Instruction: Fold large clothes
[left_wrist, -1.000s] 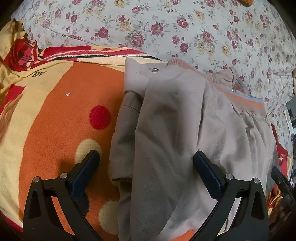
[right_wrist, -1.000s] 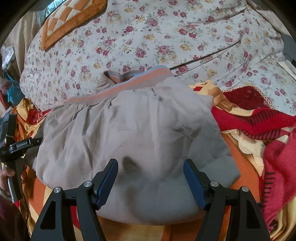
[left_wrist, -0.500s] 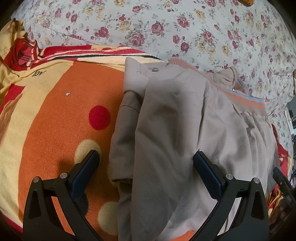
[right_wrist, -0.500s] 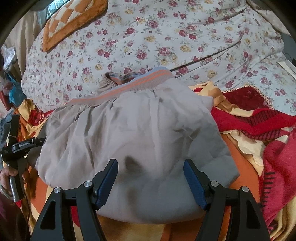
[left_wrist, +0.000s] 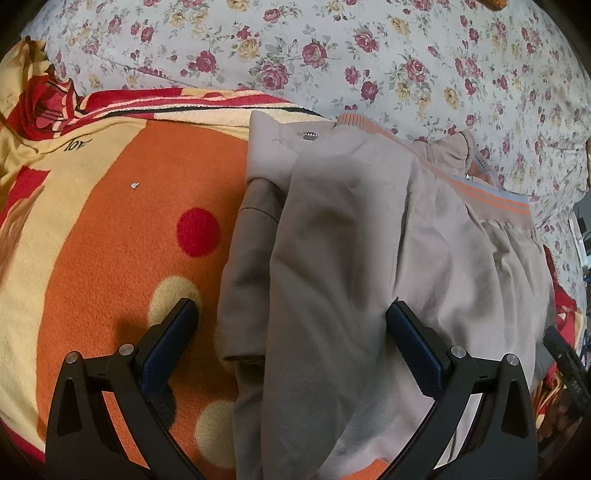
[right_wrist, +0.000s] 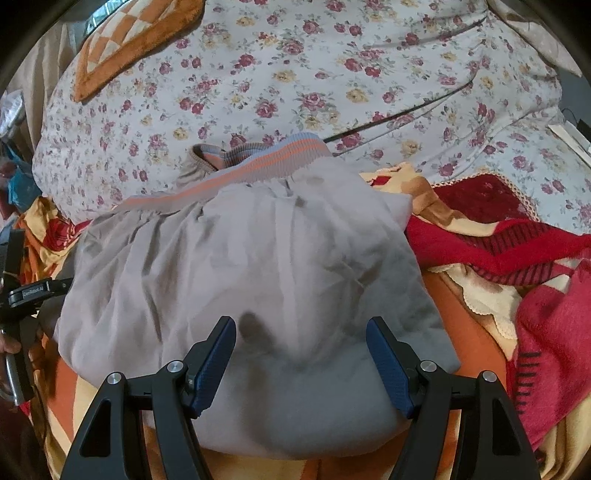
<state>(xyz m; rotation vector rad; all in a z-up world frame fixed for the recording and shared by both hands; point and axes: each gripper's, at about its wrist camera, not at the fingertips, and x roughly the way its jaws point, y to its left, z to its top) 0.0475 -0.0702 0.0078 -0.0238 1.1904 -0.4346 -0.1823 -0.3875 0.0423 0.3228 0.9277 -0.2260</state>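
A beige jacket (left_wrist: 369, 258) with an orange and blue striped ribbed hem lies folded into a bundle on an orange patterned blanket (left_wrist: 110, 240). It also shows in the right wrist view (right_wrist: 240, 277). My left gripper (left_wrist: 291, 328) is open and empty, held just above the jacket's near left edge. My right gripper (right_wrist: 301, 347) is open and empty, held above the jacket's near edge. The left gripper's handle (right_wrist: 26, 295) shows at the left of the right wrist view.
A floral bedsheet (right_wrist: 295, 74) covers the bed behind the jacket. An orange checkered cushion (right_wrist: 136, 33) lies at the far left. Red and yellow blanket folds (right_wrist: 517, 258) bunch up to the right of the jacket.
Both grippers stay open and nearly still. The right wrist view has shifted slightly, so the jacket sits a little further from it.
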